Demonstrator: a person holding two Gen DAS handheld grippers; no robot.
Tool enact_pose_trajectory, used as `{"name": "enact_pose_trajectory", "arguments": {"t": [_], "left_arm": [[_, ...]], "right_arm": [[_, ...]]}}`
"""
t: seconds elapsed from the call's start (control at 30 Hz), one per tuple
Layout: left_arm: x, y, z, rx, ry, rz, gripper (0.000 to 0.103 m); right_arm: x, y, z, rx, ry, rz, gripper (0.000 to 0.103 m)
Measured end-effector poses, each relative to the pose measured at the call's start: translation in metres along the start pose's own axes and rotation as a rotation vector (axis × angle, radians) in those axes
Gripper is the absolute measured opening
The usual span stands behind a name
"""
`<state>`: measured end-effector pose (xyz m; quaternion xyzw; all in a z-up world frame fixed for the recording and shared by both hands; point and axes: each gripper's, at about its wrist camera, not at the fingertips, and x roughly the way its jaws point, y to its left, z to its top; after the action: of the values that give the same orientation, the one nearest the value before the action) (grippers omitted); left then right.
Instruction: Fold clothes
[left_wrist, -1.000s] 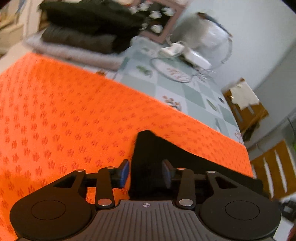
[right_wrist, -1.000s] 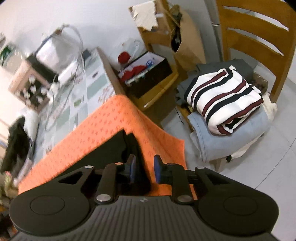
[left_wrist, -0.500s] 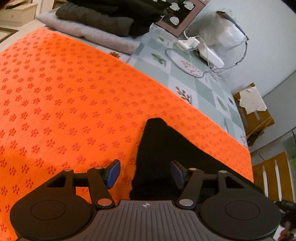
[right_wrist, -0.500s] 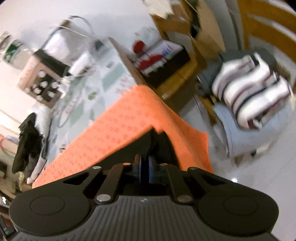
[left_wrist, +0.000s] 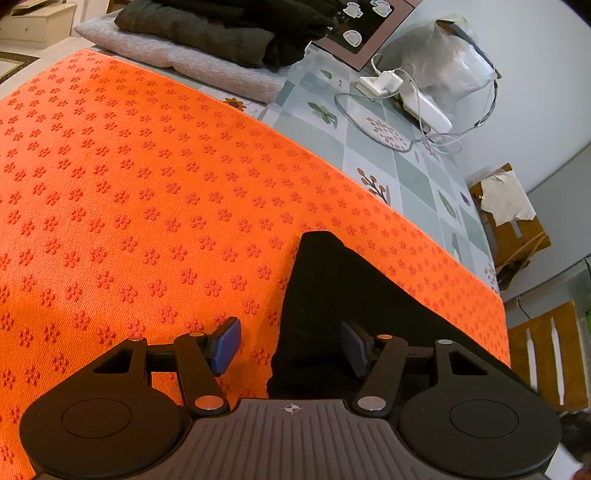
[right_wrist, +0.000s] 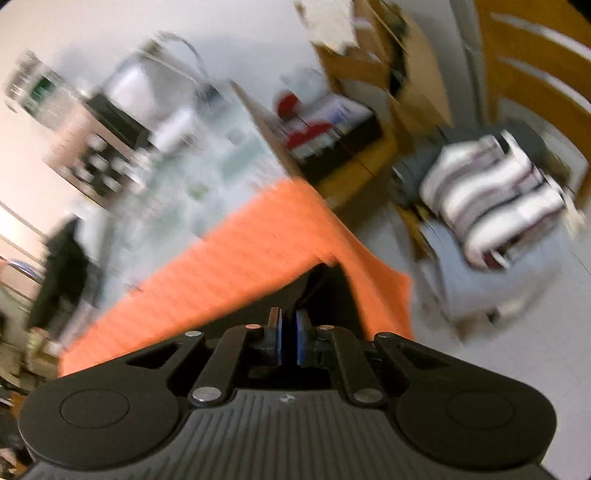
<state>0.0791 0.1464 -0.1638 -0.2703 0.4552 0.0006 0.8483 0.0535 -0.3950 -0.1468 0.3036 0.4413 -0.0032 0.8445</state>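
A black garment (left_wrist: 343, 295) lies on the orange flower-patterned mat (left_wrist: 129, 192), near its right end. My left gripper (left_wrist: 290, 347) is open and hovers just above the garment's near left edge, holding nothing. In the blurred right wrist view my right gripper (right_wrist: 288, 338) is shut, its blue pads nearly together at the edge of the black garment (right_wrist: 321, 291) by the mat's corner (right_wrist: 388, 295); the blur hides whether cloth is pinched.
Folded dark clothes (left_wrist: 221, 26) on a grey cushion sit at the table's far end, beside a power strip with cables (left_wrist: 410, 99). A wooden chair holds a striped folded top (right_wrist: 495, 192) on blue cloth. A black box (right_wrist: 332, 133) stands behind the table.
My left gripper has opened wide and drawn back from the black garment. My right gripper has closed at the garment's edge and is moving fast, blurring its view.
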Motion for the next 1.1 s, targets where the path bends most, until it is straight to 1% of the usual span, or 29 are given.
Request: {"name": "enact_pose_trajectory", "arguments": {"t": [0.03,0.07,0.13,0.17,0.2,0.23,0.27,0.3,0.33,0.37,0.4,0.43,0.5,0.6,0.67,0.73,0.8,0.87,0.93,0.97,1.0,1.07,1.1], "left_arm": [[0.000,0.000,0.000,0.000,0.000,0.000,0.062],[0.000,0.000,0.000,0.001,0.001,0.001,0.062],[-0.002,-0.002,0.001,0.004,-0.002,-0.003,0.062],[-0.005,-0.006,0.002,0.011,-0.010,-0.012,0.062],[-0.008,-0.010,0.003,0.017,-0.018,-0.020,0.062],[-0.011,-0.014,0.004,0.024,-0.026,-0.029,0.062],[-0.013,-0.018,0.005,0.031,-0.034,-0.038,0.062],[-0.016,-0.023,0.006,0.041,-0.040,-0.050,0.062],[-0.019,-0.030,0.007,0.055,-0.044,-0.066,0.063],[-0.022,-0.037,0.008,0.066,-0.046,-0.084,0.063],[-0.025,-0.044,0.008,0.075,-0.045,-0.105,0.064],[-0.027,-0.052,0.009,0.082,-0.043,-0.127,0.065],[-0.029,-0.068,0.010,0.096,-0.027,-0.179,0.066],[-0.028,-0.089,0.009,0.120,-0.001,-0.234,0.066],[-0.026,-0.101,0.008,0.128,0.012,-0.258,0.066],[-0.024,-0.107,0.006,0.130,0.020,-0.272,0.066],[-0.022,-0.109,0.005,0.138,0.025,-0.268,0.066],[-0.020,-0.109,0.004,0.144,0.030,-0.257,0.066],[-0.020,-0.102,0.004,0.133,0.032,-0.240,0.066],[-0.020,-0.098,0.004,0.127,0.030,-0.230,0.066],[-0.020,-0.094,0.004,0.120,0.027,-0.219,0.066],[-0.021,-0.085,0.004,0.106,0.021,-0.196,0.066],[-0.021,-0.081,0.005,0.098,0.018,-0.183,0.066]], "right_arm": [[0.007,-0.006,-0.003,0.008,0.027,-0.015,0.016],[0.009,-0.012,-0.006,0.021,0.033,-0.015,0.018],[0.007,-0.017,-0.006,0.042,0.006,0.005,0.022],[0.005,-0.017,-0.004,0.048,-0.005,0.016,0.027],[0.004,-0.017,-0.003,0.051,-0.013,0.028,0.034],[0.005,-0.016,0.000,0.047,-0.014,0.036,0.038],[0.008,-0.015,0.002,0.039,-0.008,0.037,0.045],[0.013,-0.013,0.004,0.034,-0.001,0.035,0.046],[0.017,-0.012,0.006,0.033,0.007,0.037,0.045],[0.019,-0.011,0.006,0.033,0.010,0.042,0.036],[0.020,-0.008,0.006,0.026,0.000,0.045,0.008],[0.018,-0.003,0.006,0.009,-0.016,0.049,0.005],[0.014,0.008,0.004,-0.030,-0.048,0.060,0.005],[0.003,0.040,-0.003,-0.138,-0.084,0.100,0.005],[0.002,0.063,-0.010,-0.215,-0.080,0.141,0.005],[0.004,0.082,-0.017,-0.264,-0.053,0.190,0.005],[0.012,0.100,-0.028,-0.295,0.002,0.254,0.005],[0.023,0.115,-0.040,-0.340,0.089,0.324,0.005],[0.027,0.125,-0.048,-0.379,0.149,0.372,0.008],[0.024,0.128,-0.050,-0.393,0.155,0.384,0.009],[0.021,0.130,-0.051,-0.407,0.160,0.395,0.016],[0.011,0.129,-0.049,-0.419,0.150,0.402,0.024],[0.006,0.123,-0.045,-0.412,0.137,0.395,0.024]]}}
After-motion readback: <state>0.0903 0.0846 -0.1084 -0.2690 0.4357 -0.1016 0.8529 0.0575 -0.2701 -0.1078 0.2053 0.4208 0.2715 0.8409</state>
